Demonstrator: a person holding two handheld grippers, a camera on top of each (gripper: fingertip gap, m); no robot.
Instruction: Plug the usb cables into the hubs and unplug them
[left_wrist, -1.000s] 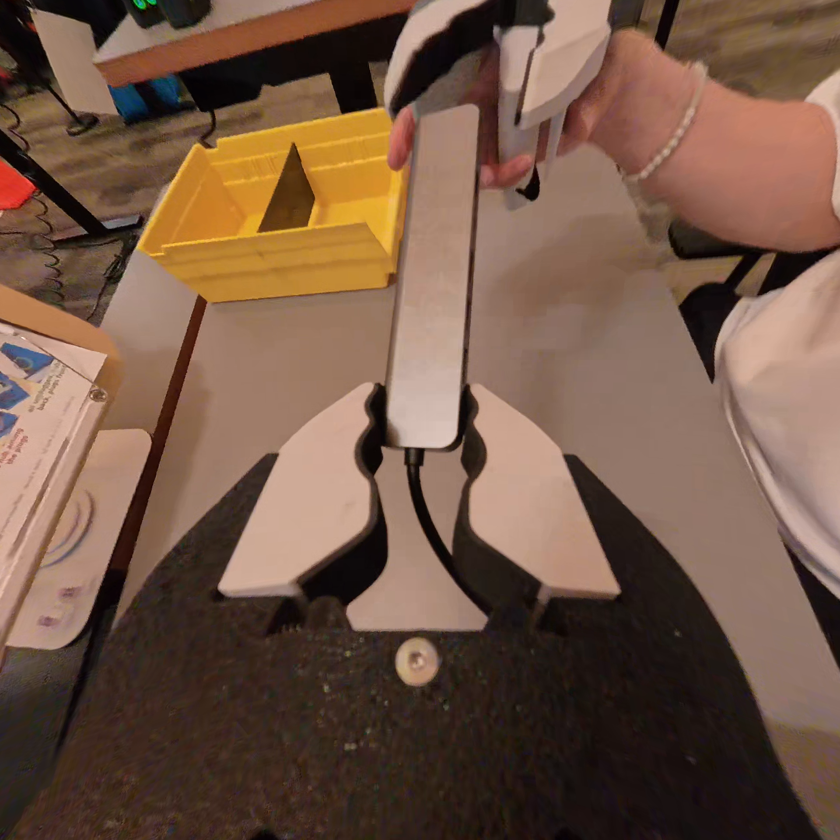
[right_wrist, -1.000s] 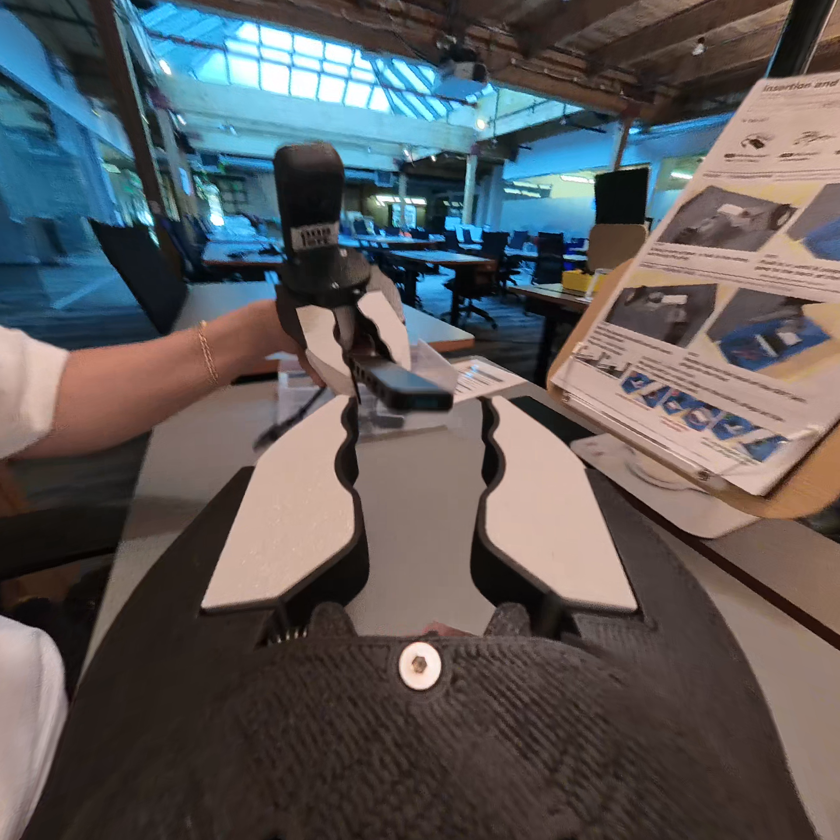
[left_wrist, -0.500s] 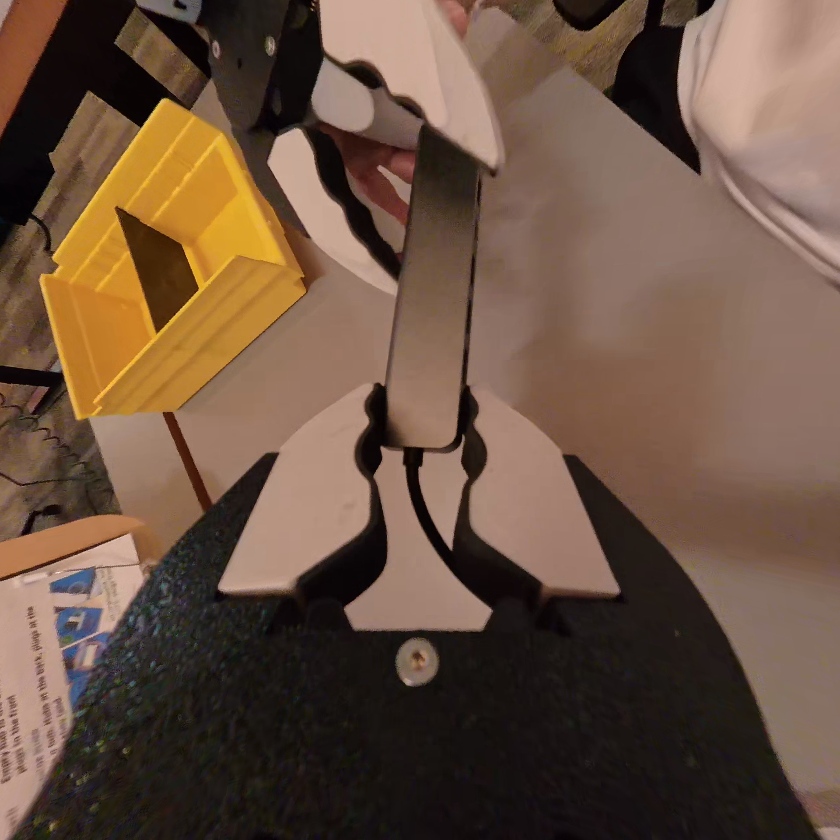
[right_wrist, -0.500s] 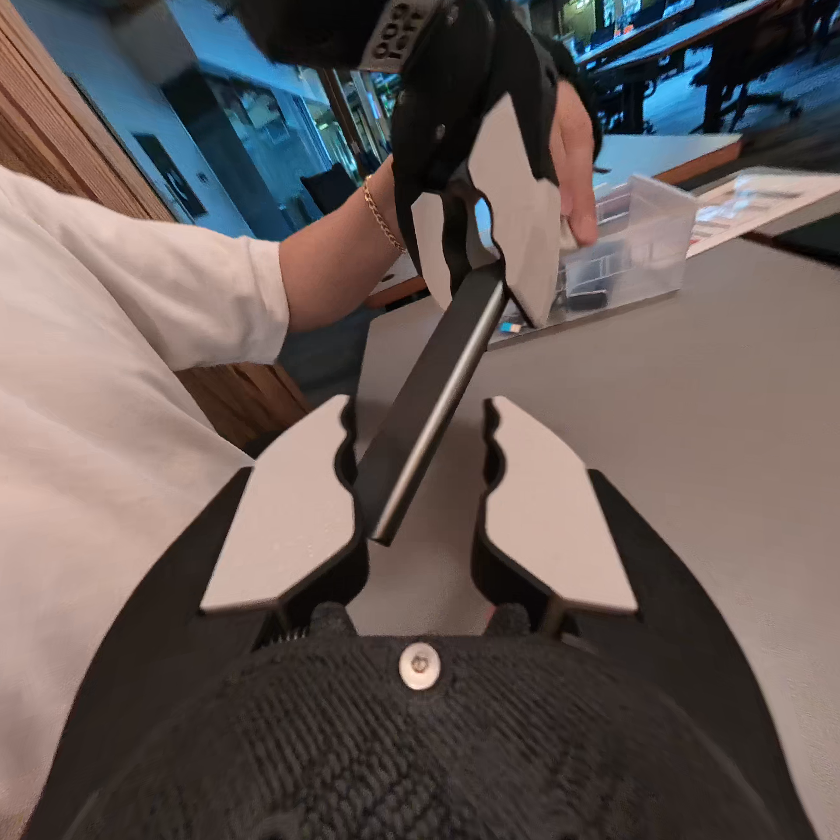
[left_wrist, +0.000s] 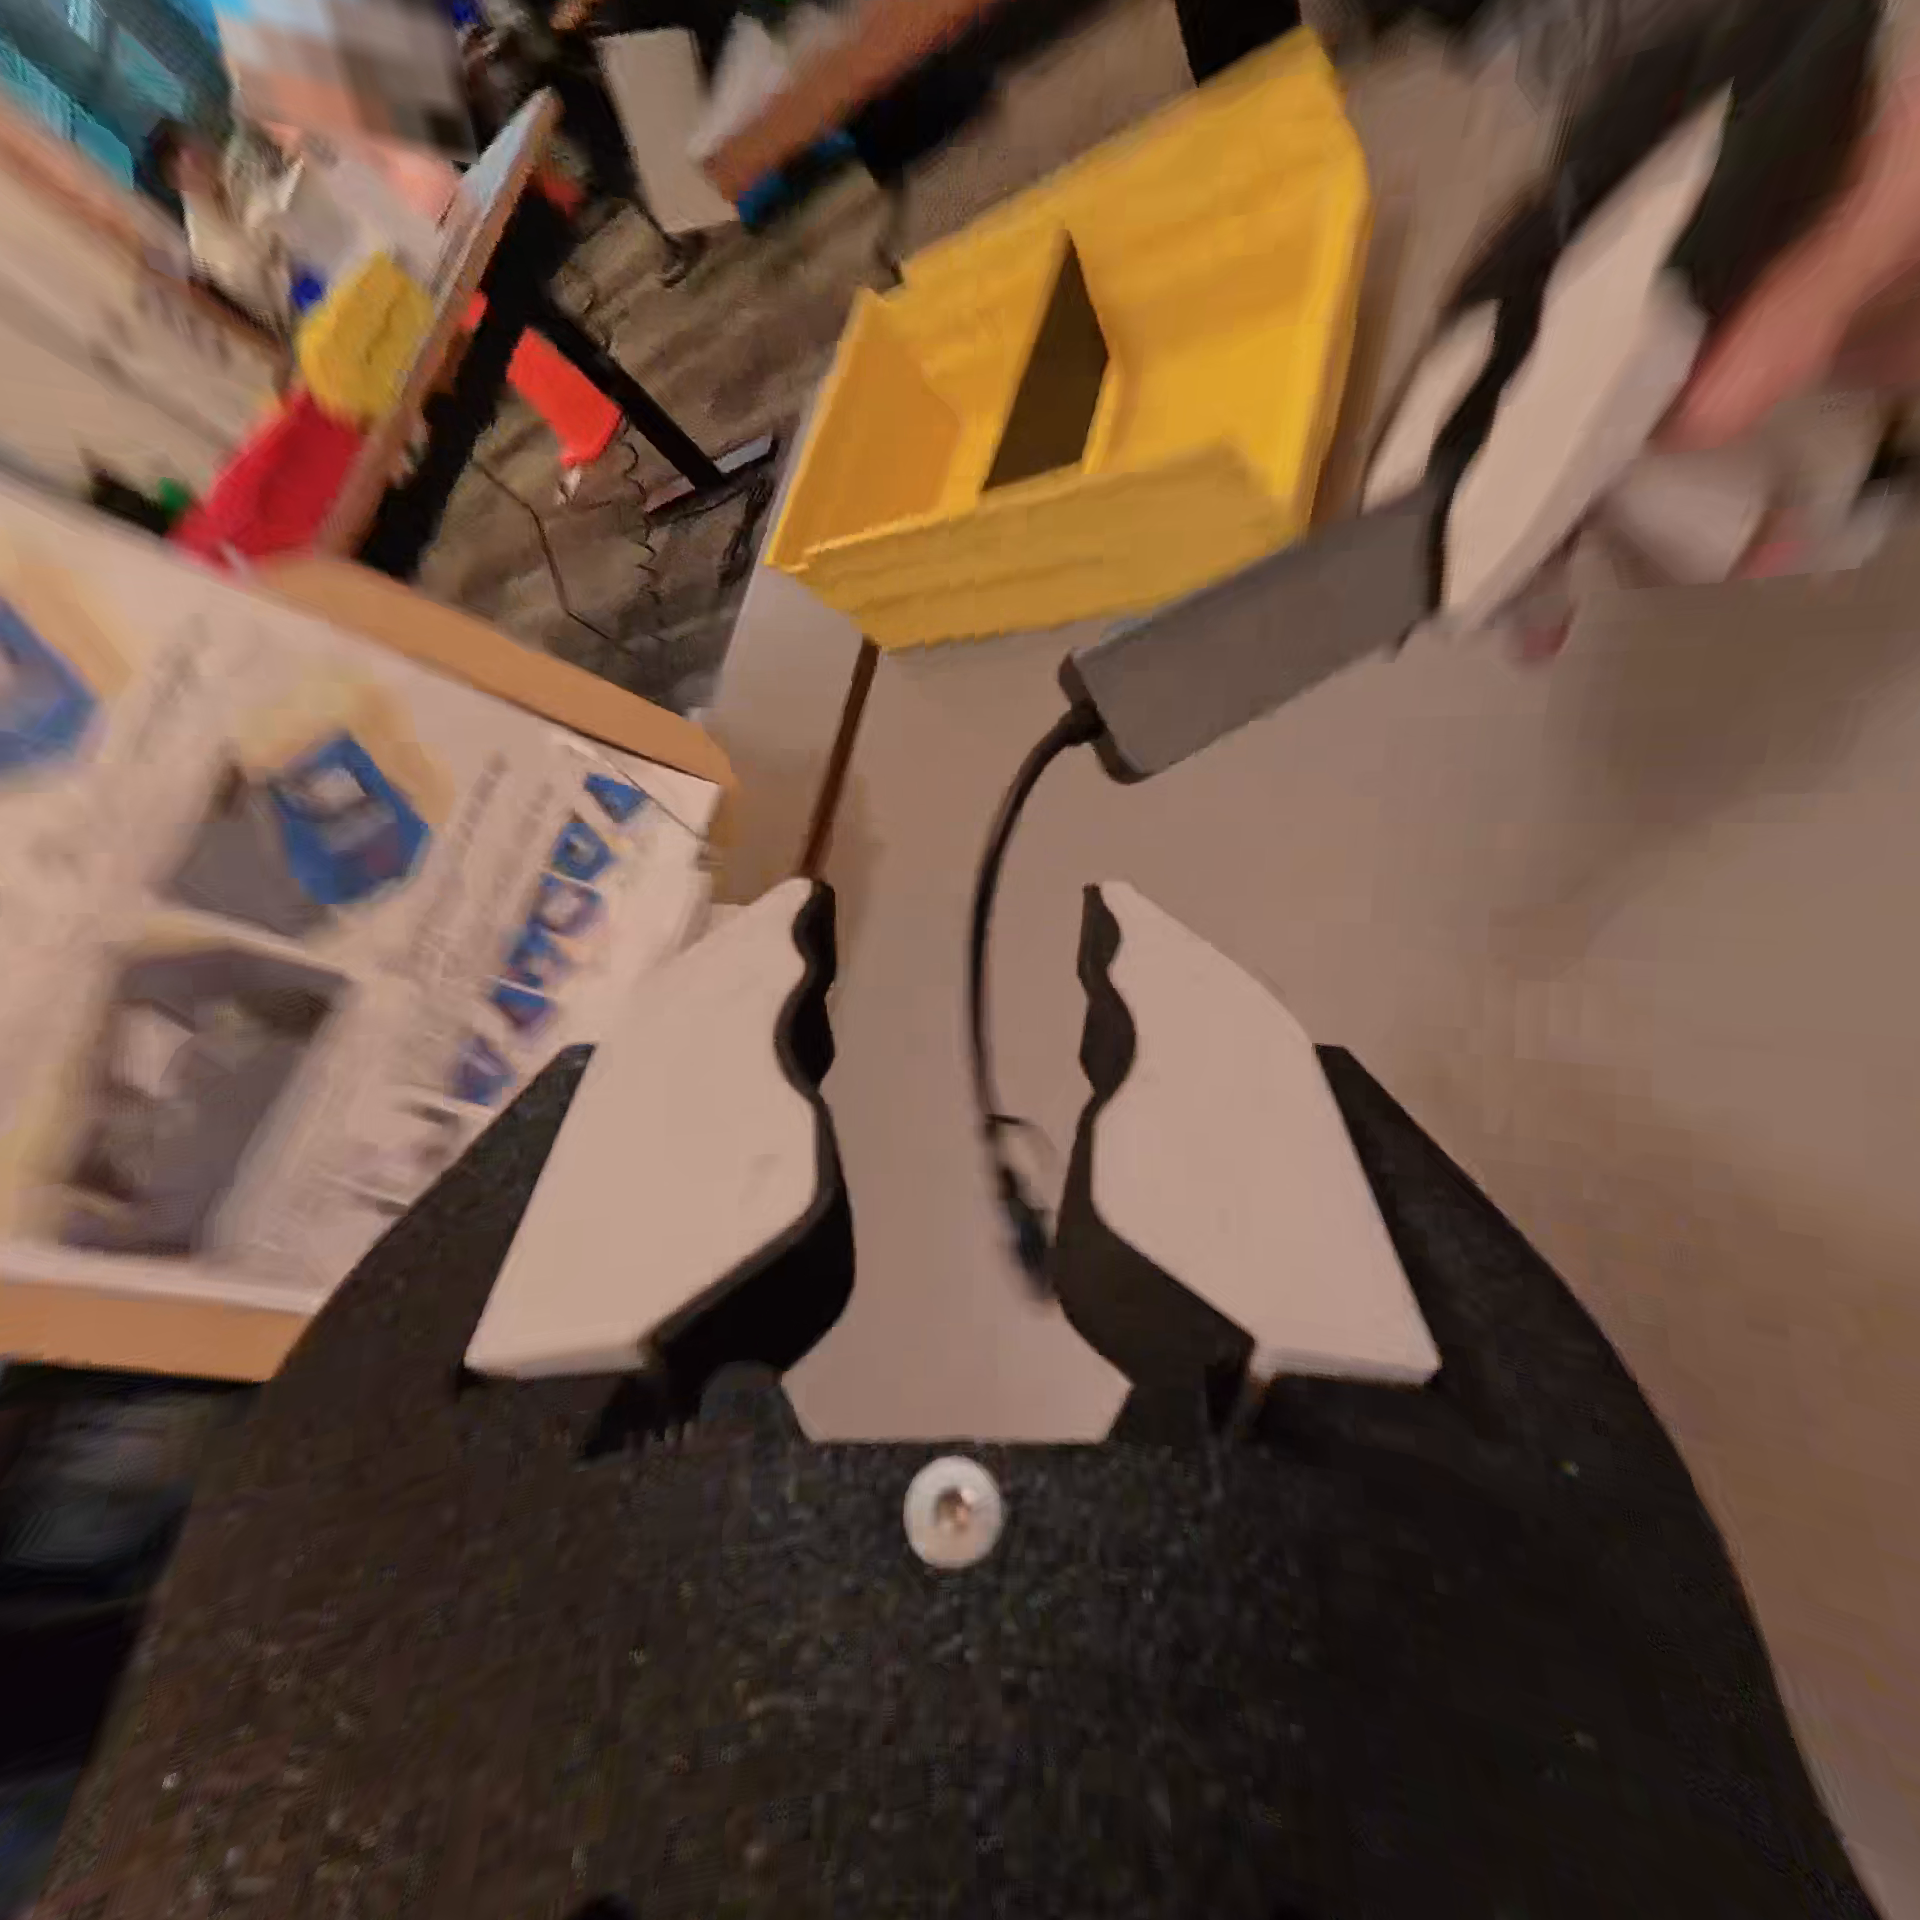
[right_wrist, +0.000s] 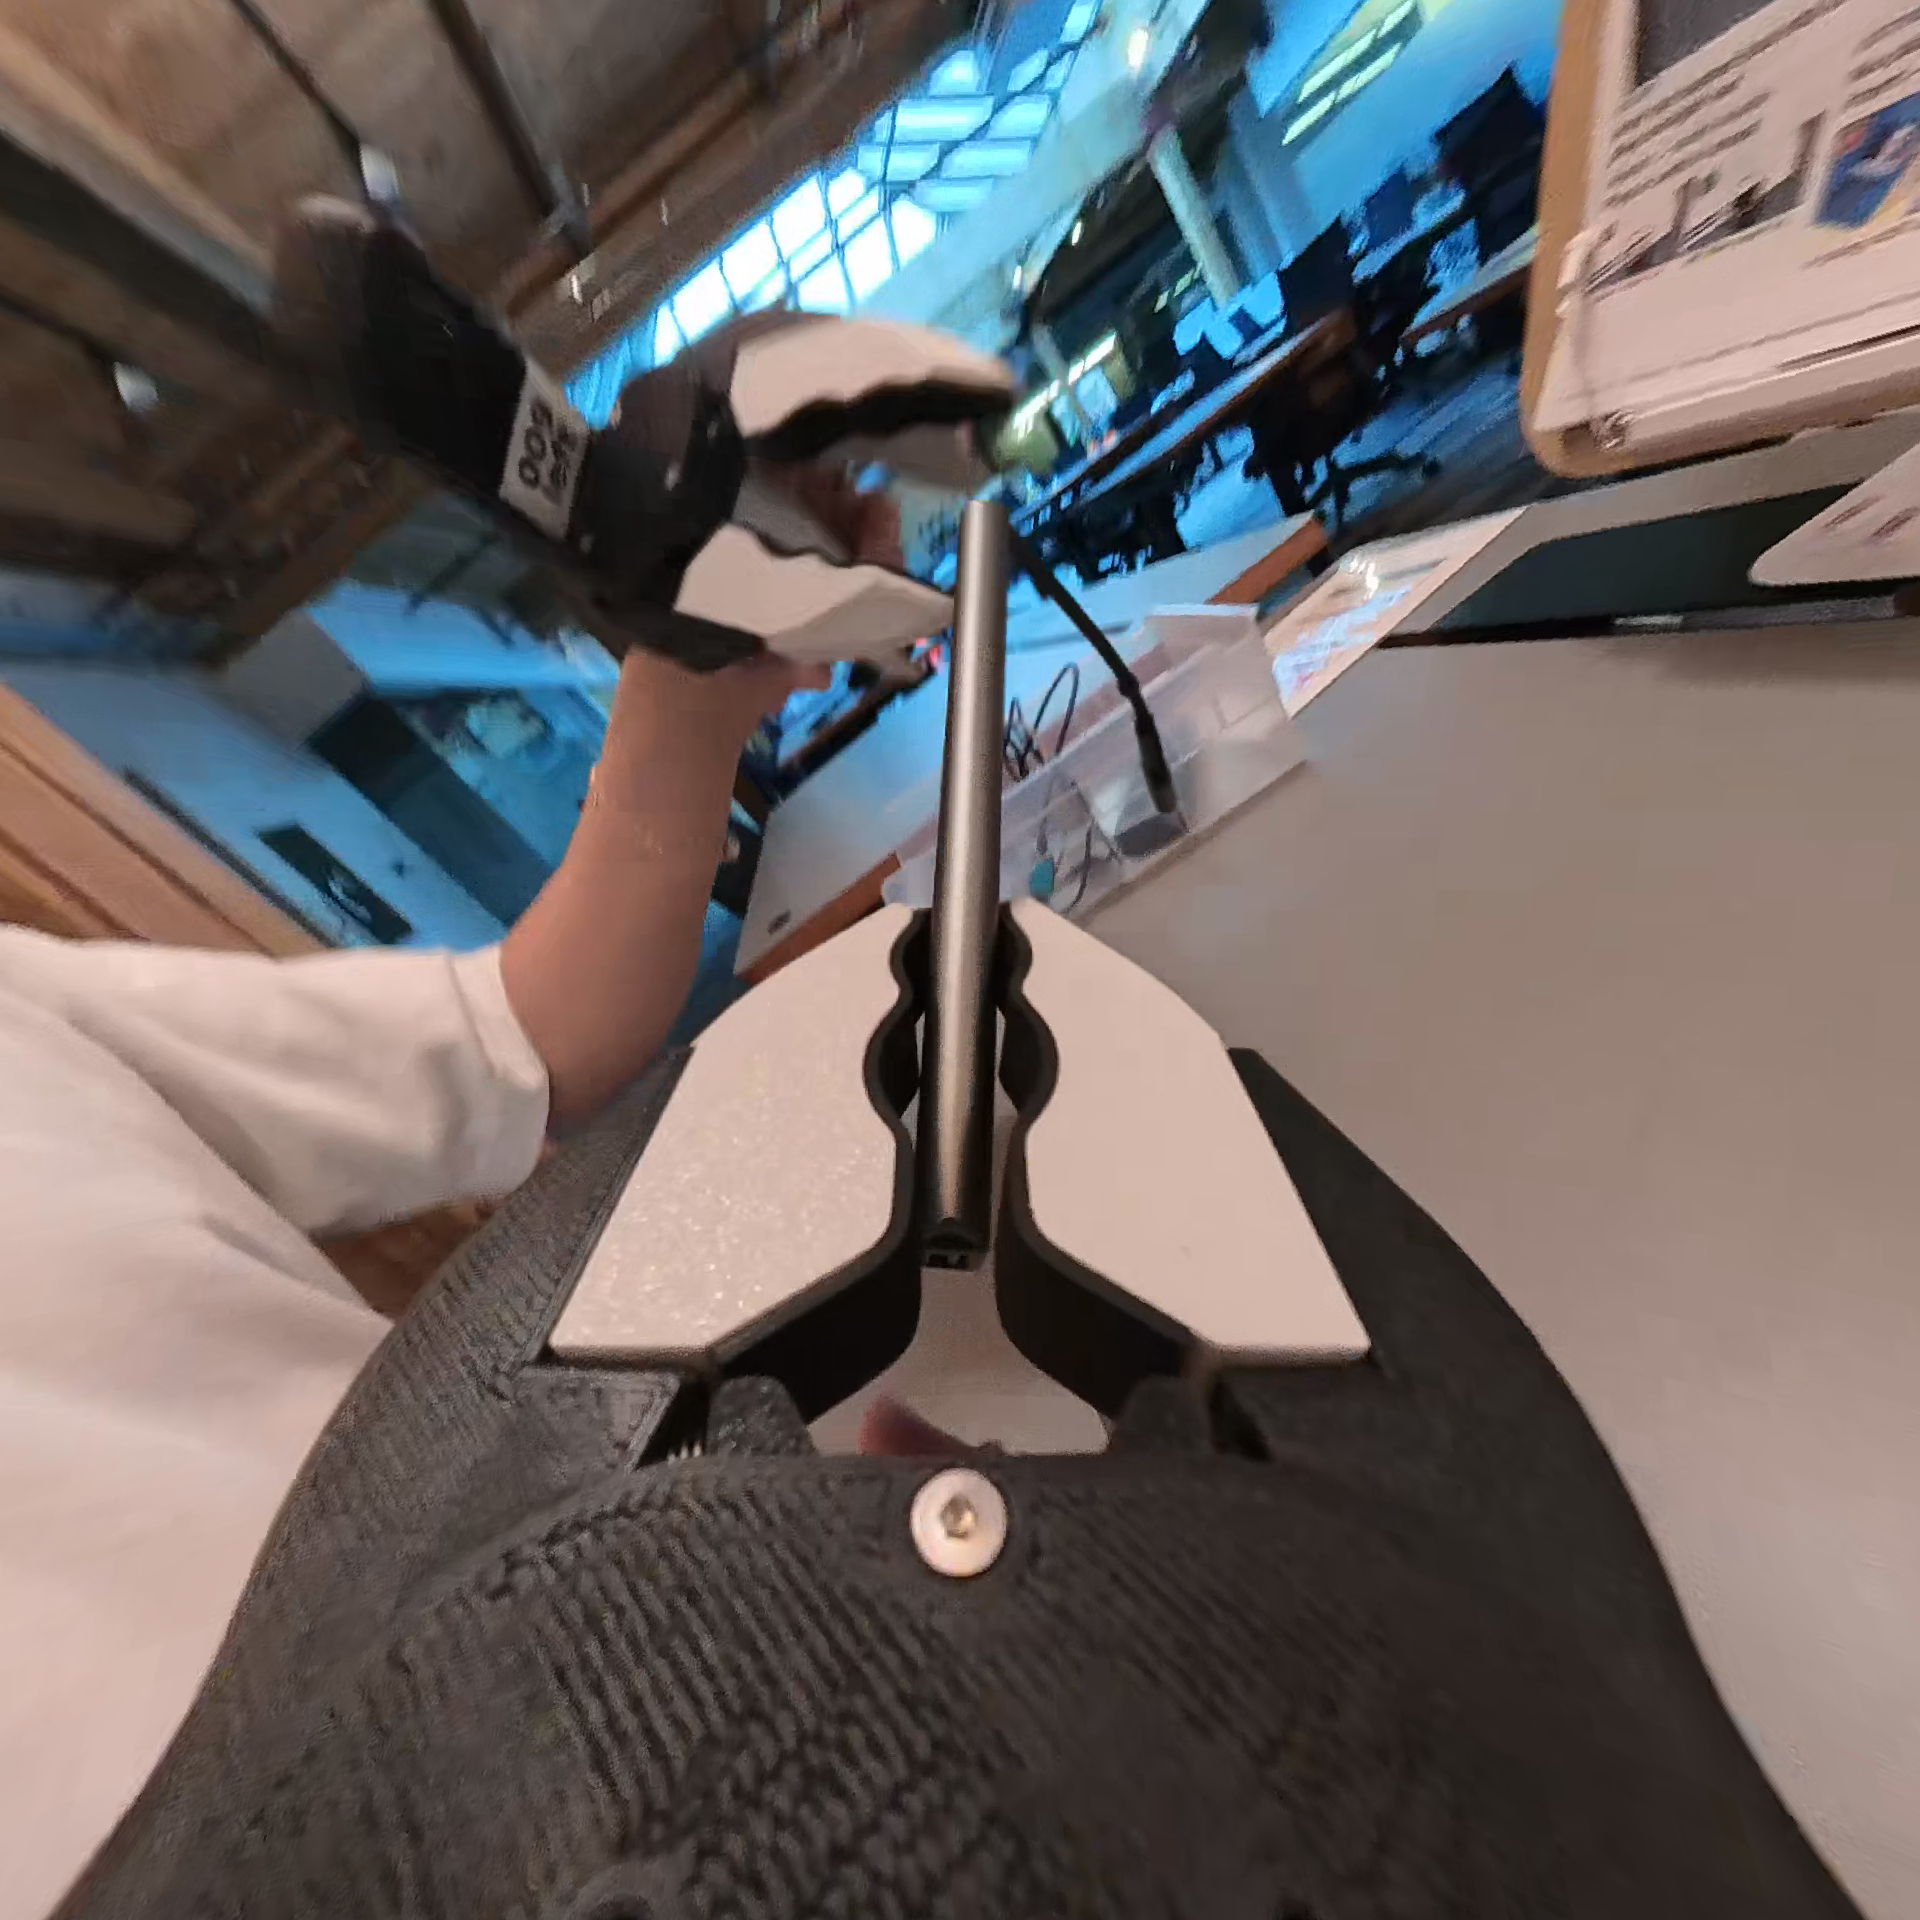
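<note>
The hub (left_wrist: 1257, 644) is dark grey with a black cable (left_wrist: 987, 935). Behind it sits a bright yellow bin (left_wrist: 1039, 540) on the pale grey desk (left_wrist: 1558, 935). Both tongs have white fingers (left_wrist: 675, 1143) on speckled black bodies; the sleeve (right_wrist: 260, 1081) is white.

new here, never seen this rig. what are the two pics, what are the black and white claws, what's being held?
No robot: a person holds hand-operated tongs in each hand, each with a camera looking along its fingers.

Left wrist view: the left tongs are open and empty. Beyond them the right tongs hold a grey usb hub with a black cable dangling. A yellow bin sits on the grey table, and an instruction sheet is at left.

Right wrist view: the right tongs are shut on the hub, seen edge-on. The left tongs are open beyond.
</note>
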